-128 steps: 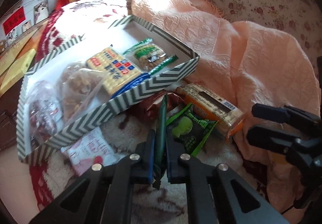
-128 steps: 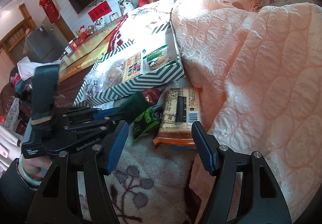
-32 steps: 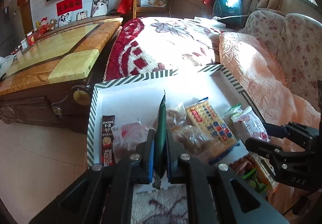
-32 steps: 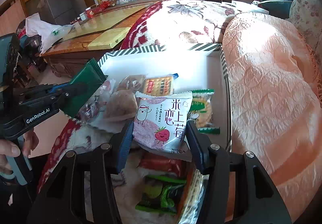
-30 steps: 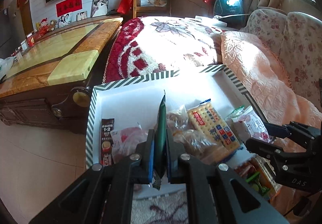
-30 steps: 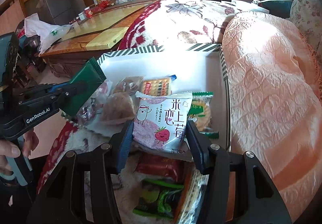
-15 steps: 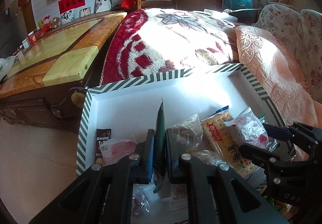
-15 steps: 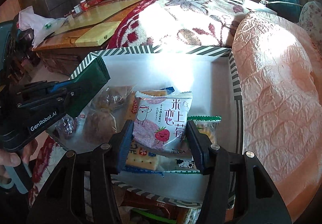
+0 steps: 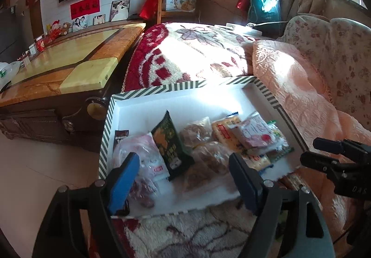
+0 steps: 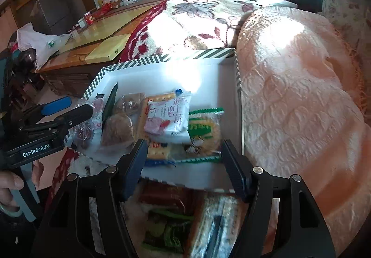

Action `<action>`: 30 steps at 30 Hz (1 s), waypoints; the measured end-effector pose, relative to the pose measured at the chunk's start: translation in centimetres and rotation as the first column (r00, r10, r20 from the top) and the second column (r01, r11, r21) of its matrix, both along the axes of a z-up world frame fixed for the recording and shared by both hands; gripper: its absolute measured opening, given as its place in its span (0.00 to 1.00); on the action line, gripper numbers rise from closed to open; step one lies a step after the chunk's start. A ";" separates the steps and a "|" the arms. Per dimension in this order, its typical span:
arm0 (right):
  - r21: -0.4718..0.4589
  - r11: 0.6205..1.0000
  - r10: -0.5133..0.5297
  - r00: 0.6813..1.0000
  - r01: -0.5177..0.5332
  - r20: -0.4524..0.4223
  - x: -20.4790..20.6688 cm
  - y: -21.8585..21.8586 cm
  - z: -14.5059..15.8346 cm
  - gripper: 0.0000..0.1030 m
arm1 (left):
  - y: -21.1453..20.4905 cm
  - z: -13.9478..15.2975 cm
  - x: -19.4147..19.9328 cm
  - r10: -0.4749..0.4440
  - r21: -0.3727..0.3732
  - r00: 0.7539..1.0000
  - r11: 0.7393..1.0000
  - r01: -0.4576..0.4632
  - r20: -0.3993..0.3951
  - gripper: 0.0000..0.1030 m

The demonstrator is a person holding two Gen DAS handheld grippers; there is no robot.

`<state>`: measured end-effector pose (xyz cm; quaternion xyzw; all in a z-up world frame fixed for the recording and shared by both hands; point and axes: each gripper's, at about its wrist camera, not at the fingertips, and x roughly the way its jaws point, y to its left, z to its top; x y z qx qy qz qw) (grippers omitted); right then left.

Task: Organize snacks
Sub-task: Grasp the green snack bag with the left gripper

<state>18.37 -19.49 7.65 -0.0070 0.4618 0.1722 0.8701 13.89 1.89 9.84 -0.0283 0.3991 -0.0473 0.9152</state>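
Both the left gripper (image 9: pixel 184 179) and right gripper (image 10: pixel 184 166) have just been opening, jaws empty, their packets lying in the striped box (image 9: pixel 148 92), while seemingly three snacks (image 10: pixel 185 221) wait at lower centre.

Your left gripper (image 9: pixel 183 179): black angular plastic arms, blue ribbed pads (image 9: pixel 121 179), silver screws at pivots. Your right gripper (image 10: pixel 184 168): same black frame, darker navy pads (image 10: pixel 135 166), silver screws along arms. White "GenRobot.AI" lettering on left gripper's side, pale grey-blue handle below that lettering. "DAS" embossed on right gripper's black body. Dark sleeve at your left hand (image 10: pixel 10 186).
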 end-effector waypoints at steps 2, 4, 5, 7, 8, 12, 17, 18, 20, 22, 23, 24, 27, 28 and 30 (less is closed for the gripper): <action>0.007 1.000 -0.009 1.000 0.009 -0.001 -1.6 -1.3 0.6 0.64 | -1.0 0.1 -1.7 -0.028 -0.023 1.000 0.999 0.028 0.004 0.81; -0.015 0.999 -0.031 1.000 0.031 0.005 -3.4 -2.5 1.2 0.64 | -2.5 -0.1 -3.5 -0.073 -0.043 0.997 0.996 0.073 0.003 0.81; -0.018 0.999 -0.039 0.999 0.039 0.004 -4.1 -3.0 1.4 0.64 | -3.3 -0.3 -4.1 -0.101 -0.045 0.995 0.994 0.101 0.002 0.81; -0.008 0.998 -0.059 0.998 0.059 -0.003 -5.7 -4.2 1.8 0.64 | -4.9 -0.9 -5.0 -0.156 -0.037 0.988 0.987 0.155 -0.009 0.81; -0.004 0.998 -0.070 0.998 0.070 0.001 -6.3 -4.7 2.1 0.64 | -5.6 -1.3 -5.3 -0.186 -0.036 0.982 0.982 0.185 -0.017 0.81; 0.034 0.994 -0.104 0.995 0.104 0.003 -8.2 -6.8 2.5 0.64 | -8.4 -2.7 -5.9 -0.281 -0.058 0.958 0.959 0.278 -0.062 0.81; 0.089 0.986 -0.139 0.990 0.140 -0.018 -8.4 -8.0 2.0 0.64 | -10.6 -4.3 -5.8 -0.302 -0.043 0.948 0.953 0.299 -0.098 0.81; 0.090 0.985 -0.144 0.989 0.146 -0.024 -8.3 -8.2 1.9 0.64 | -10.8 -4.5 -6.0 -0.307 -0.038 0.946 0.952 0.305 -0.103 0.81; 0.096 0.984 -0.148 0.989 0.150 -0.029 -8.3 -8.3 1.7 0.64 | -11.3 -5.0 -6.2 -0.324 -0.030 0.940 0.946 0.323 -0.109 0.81; 0.107 0.982 -0.150 0.988 0.153 -0.036 -8.3 -8.5 1.6 0.64 | -11.8 -5.2 -6.2 -0.339 -0.014 0.934 0.940 0.340 -0.112 0.81; 0.112 0.982 -0.152 0.988 0.155 -0.037 -8.3 -8.6 1.6 0.64 | -12.0 -5.3 -6.0 -0.347 -0.009 0.931 0.937 0.348 -0.113 0.81; 0.118 0.980 -0.155 0.987 0.158 -0.037 -8.3 -8.7 1.5 0.64 | -12.2 -5.4 -6.1 -0.356 -0.007 0.927 0.934 0.358 -0.114 0.81; 0.133 0.977 -0.164 0.986 0.168 -0.041 -8.1 -9.0 1.5 0.64 | -12.8 -5.7 -5.8 -0.377 0.003 0.918 0.925 0.380 -0.120 0.81; 0.138 0.976 -0.167 0.985 0.172 -0.043 -8.1 -9.1 1.5 0.64 | -13.0 -5.8 -5.6 -0.379 0.009 0.917 0.924 0.383 -0.124 0.81; 0.141 0.975 -0.168 0.985 0.174 -0.049 -8.0 -9.2 1.4 0.64 | -13.3 -6.1 -5.3 -0.386 0.014 0.913 0.920 0.392 -0.132 0.81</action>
